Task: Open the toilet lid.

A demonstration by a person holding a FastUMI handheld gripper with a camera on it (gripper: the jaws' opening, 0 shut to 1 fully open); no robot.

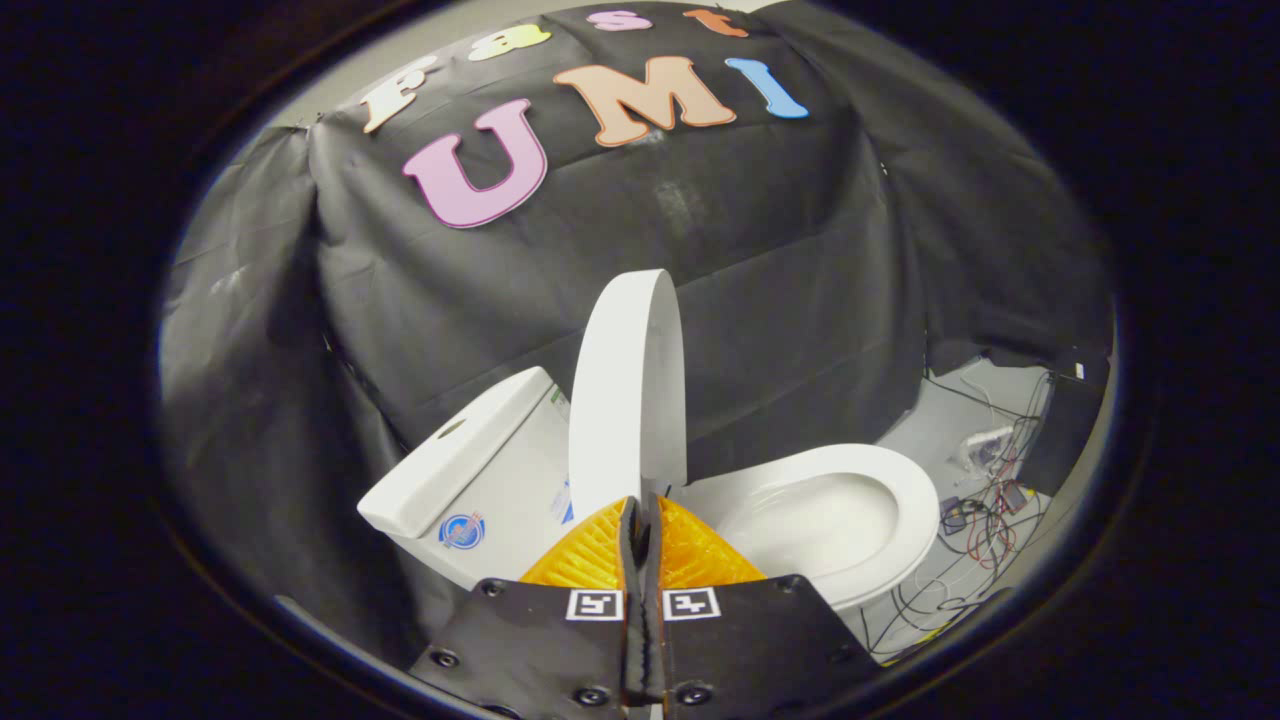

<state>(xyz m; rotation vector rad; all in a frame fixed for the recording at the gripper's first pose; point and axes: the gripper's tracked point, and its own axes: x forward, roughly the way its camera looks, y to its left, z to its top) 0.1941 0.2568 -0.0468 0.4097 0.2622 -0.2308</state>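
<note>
Now the toilet lid (628, 390) stands raised, close to upright, just ahead of the gripper (641, 515), whose two fingers are pressed together with nothing visibly between them (their tips sit right at the lid's lower edge, though whether they touch it is hard to tell). The cistern (470, 470) sits just behind the lid on one side, and on the other the open seat (915, 505) and bowl lie exposed, with a tangle of cables (985, 515) on the floor beyond.
</note>
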